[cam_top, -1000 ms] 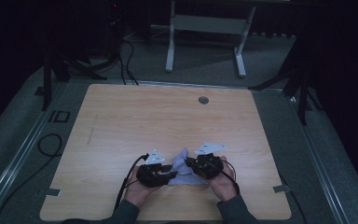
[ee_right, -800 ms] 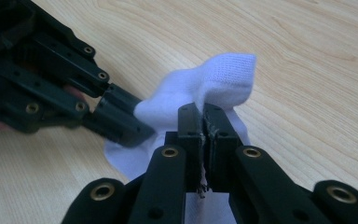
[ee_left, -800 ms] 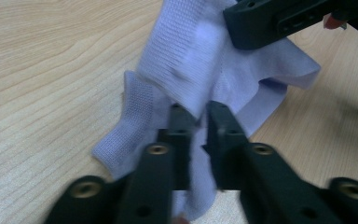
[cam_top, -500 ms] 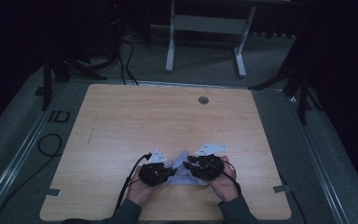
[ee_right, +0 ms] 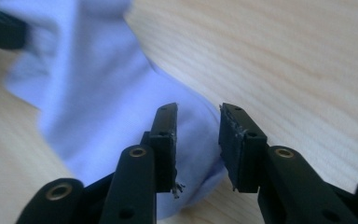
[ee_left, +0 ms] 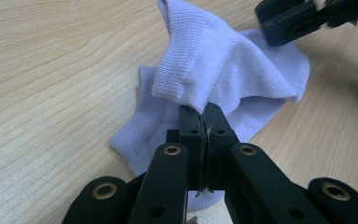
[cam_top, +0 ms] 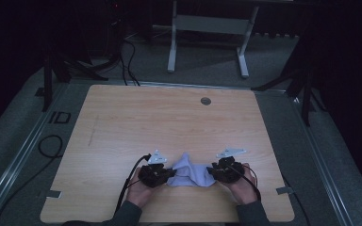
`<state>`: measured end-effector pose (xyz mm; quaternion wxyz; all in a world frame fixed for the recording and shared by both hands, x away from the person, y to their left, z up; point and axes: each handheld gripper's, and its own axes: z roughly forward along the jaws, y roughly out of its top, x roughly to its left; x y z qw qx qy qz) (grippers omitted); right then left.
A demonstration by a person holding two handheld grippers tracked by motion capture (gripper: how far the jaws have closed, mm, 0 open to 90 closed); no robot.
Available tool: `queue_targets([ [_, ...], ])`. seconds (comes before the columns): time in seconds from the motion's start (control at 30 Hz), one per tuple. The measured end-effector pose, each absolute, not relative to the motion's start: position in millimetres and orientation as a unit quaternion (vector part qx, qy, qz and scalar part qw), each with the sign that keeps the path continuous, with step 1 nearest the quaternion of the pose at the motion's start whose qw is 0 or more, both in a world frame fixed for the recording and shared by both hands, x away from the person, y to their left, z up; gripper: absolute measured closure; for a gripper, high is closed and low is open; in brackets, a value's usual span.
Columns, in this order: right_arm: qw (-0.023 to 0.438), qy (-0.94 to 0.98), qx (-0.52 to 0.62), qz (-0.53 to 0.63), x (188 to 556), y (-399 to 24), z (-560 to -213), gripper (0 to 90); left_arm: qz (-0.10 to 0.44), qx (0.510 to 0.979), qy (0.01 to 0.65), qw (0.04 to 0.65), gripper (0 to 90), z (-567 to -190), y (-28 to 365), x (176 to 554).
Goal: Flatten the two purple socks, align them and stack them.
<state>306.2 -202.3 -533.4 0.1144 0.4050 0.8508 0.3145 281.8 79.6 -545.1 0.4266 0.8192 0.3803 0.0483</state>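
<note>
A lavender sock [cam_top: 188,173] lies crumpled on the wooden table [cam_top: 169,122] near its front edge, between my two grippers. My left gripper [cam_top: 168,175] is at the sock's left end. In the left gripper view its jaws [ee_left: 204,116] are pressed together on a fold of the ribbed sock [ee_left: 214,65], lifting it a little. My right gripper [cam_top: 212,172] is at the sock's right end. Its jaws [ee_right: 198,135] stand apart and have just been closing, with the rounded end of the sock [ee_right: 98,116] between and below them, not pinched.
A round grommet hole [cam_top: 205,100] sits near the table's far edge. Black cables [cam_top: 47,146] lie on the floor to the left. A grey desk frame [cam_top: 207,23] stands behind the table. Bare wood stretches beyond the sock.
My right gripper let go of the sock's middle, opened and slid right to its end. The left jaws closed on the sock. The sock now lies more spread between them.
</note>
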Motion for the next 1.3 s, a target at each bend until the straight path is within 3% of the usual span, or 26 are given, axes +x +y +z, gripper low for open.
queue_targets([
  [0.2,0.109,0.857,0.410,0.293,310,-202,-543,80.6,0.049,0.821,0.383,0.421,88.7,-544,84,281],
  [0.83,0.099,0.839,0.434,0.312,311,-207,-547,88.1,0.035,0.825,0.400,0.398,88.6,-552,100,277],
  [1.3,0.098,0.819,0.445,0.349,306,-217,-538,89.0,0.027,0.825,0.404,0.393,88.4,-554,102,275],
])
